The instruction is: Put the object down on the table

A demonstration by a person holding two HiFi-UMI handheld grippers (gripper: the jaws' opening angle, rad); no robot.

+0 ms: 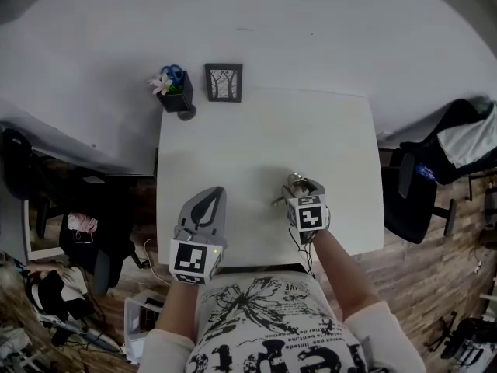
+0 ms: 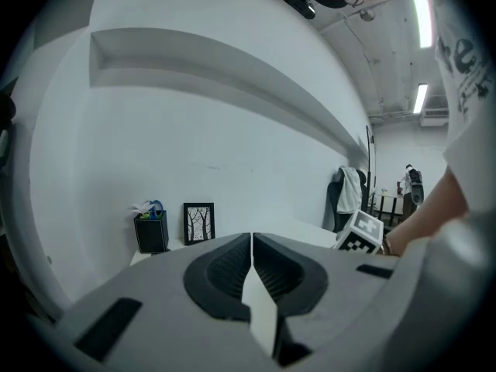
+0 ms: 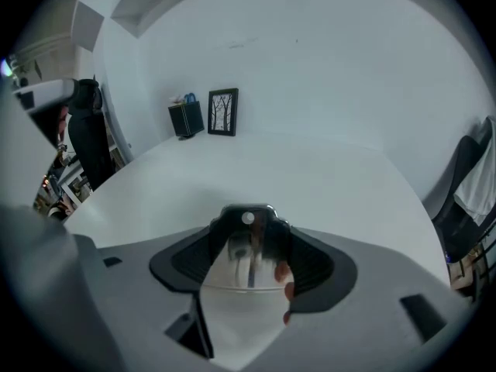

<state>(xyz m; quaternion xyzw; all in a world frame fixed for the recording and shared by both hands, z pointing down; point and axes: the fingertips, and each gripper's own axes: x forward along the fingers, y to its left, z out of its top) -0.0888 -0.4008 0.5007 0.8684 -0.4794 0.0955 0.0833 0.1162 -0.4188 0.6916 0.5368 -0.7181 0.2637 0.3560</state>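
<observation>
Two grippers sit near the table's [image 1: 256, 130] front edge. The left gripper [image 1: 206, 200] has its jaws together and holds nothing. The right gripper [image 1: 301, 186] is clamped on a shiny object [image 3: 246, 250]. Best to lower it level until it rests on the table, then release gently.

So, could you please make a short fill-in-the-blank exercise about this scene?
1. The left gripper has its jaws ____, with nothing between them.
2. The right gripper grips a shiny object; the table below it is ____ in colour.
3. At the far edge, a picture frame stands beside a black holder with a pale ____ in it.
Missing words: shut; white; flower.
</observation>
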